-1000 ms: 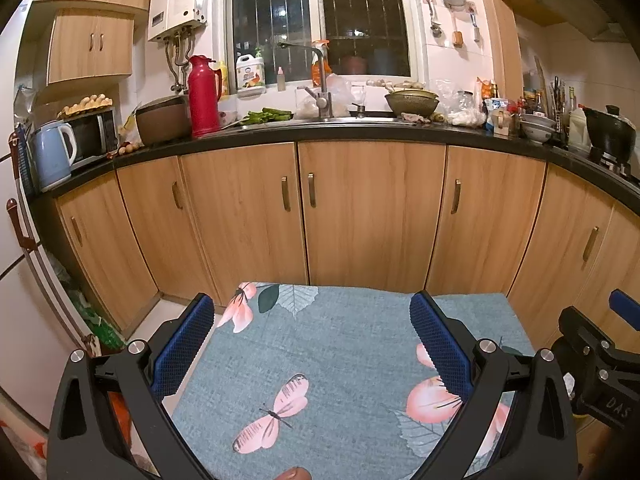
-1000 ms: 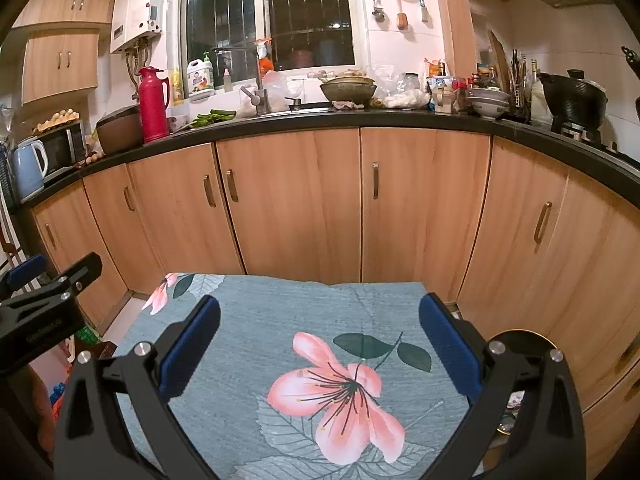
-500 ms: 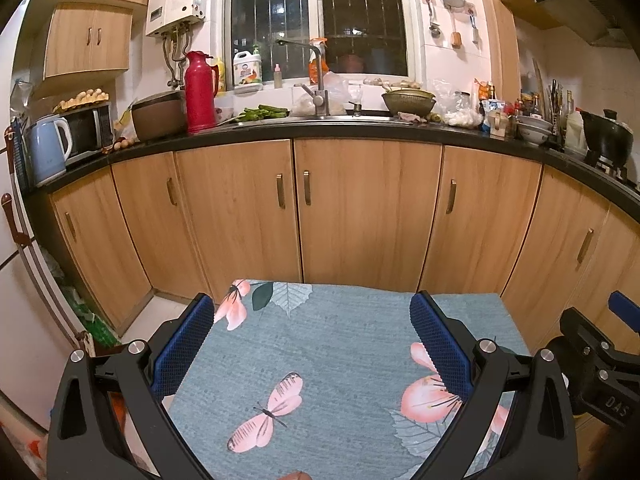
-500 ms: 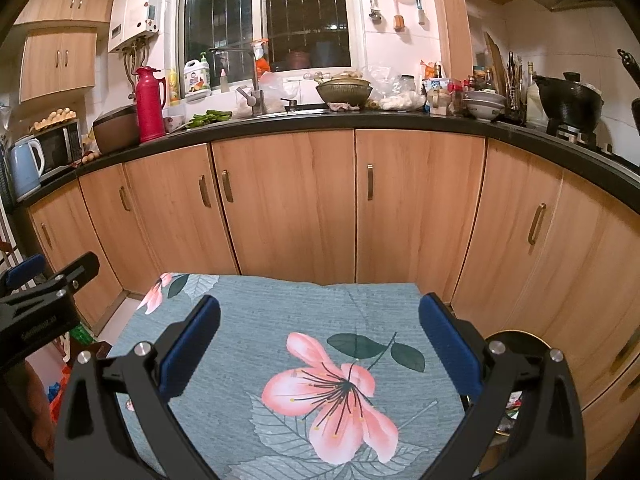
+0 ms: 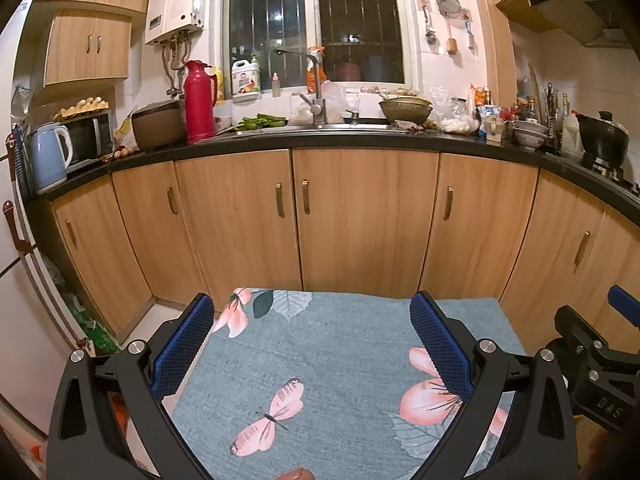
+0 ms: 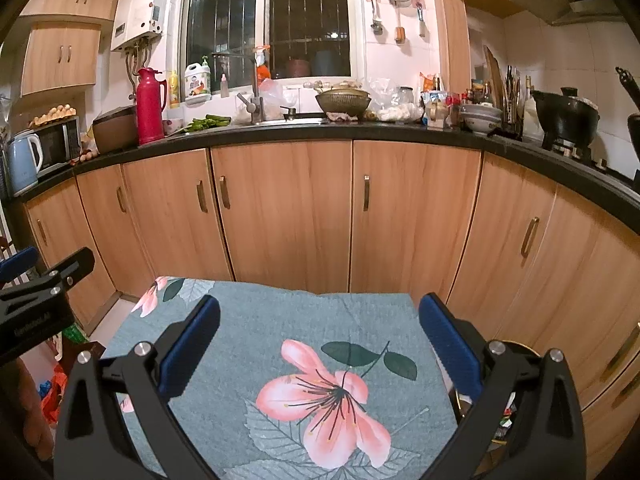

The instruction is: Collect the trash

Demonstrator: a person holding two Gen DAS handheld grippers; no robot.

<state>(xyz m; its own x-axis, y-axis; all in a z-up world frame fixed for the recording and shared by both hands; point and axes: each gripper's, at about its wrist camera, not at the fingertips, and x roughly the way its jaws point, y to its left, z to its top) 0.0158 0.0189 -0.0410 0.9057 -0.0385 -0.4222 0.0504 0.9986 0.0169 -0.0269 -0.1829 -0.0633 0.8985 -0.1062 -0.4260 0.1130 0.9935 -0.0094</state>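
Left gripper: the left gripper (image 5: 312, 340) hangs above the floral cloth (image 5: 320, 360), jaws spread wide, nothing between the blue pads (image 5: 182, 346).
Right gripper: the right gripper (image 6: 320, 340) is also held over the cloth, jaws spread wide and empty; its body shows at the right edge of the left wrist view.
Floral cloth: grey-blue fabric printed with pink flowers, green leaves and a butterfly, covering a flat surface in the near middle of both views; bare of objects.
Trash: a round bin with a gold rim (image 6: 516, 346) sits low at the near right, just beside the cloth's right edge and partly hidden behind the right gripper; small colourful scraps (image 6: 505, 424) lie inside it. More bags or wrappers, red and blue (image 6: 52, 392), lie on the floor at the near left; what they are is unclear.
Cabinets: wooden cabinet doors (image 5: 364, 220) with brass handles run across the far side, under a black countertop (image 5: 360, 142).
Countertop, left: blue kettle (image 5: 50, 156), microwave (image 5: 90, 138) with eggs on top, brown rice cooker (image 5: 158, 124), red thermos (image 5: 199, 101).
Countertop, middle: sink faucet (image 5: 316, 92), green vegetables (image 5: 262, 121), a woven bowl (image 5: 405, 108).
Countertop, right: jars and bowls, then a black pot (image 5: 602, 140) on the stove.
Wall: white water heater (image 5: 174, 0) left of the dark window; utensils hang to its right.
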